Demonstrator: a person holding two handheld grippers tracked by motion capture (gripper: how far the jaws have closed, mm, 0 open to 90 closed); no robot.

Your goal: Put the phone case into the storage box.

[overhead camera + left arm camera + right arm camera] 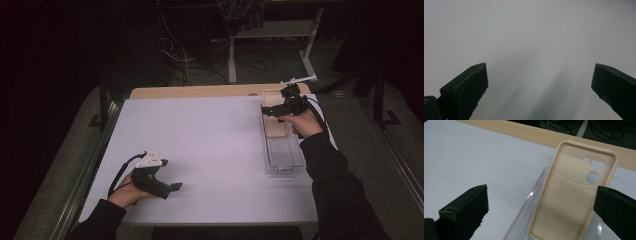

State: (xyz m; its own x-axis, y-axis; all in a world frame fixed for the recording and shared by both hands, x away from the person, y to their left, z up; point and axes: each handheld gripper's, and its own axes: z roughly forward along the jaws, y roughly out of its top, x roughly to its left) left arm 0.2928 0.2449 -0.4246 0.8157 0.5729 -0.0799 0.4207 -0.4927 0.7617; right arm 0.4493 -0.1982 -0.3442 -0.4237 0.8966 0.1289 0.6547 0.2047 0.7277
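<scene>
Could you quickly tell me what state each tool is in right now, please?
Left tool: open, holding nothing, over the bare white table.
Right tool: open, jaws either side of the beige phone case, not gripping it.

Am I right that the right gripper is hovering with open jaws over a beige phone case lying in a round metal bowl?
Not quite: the phone case lies in a long clear plastic tray, not a round metal bowl, as the high view shows. The rest holds: the right gripper hovers over it with open jaws.
</scene>
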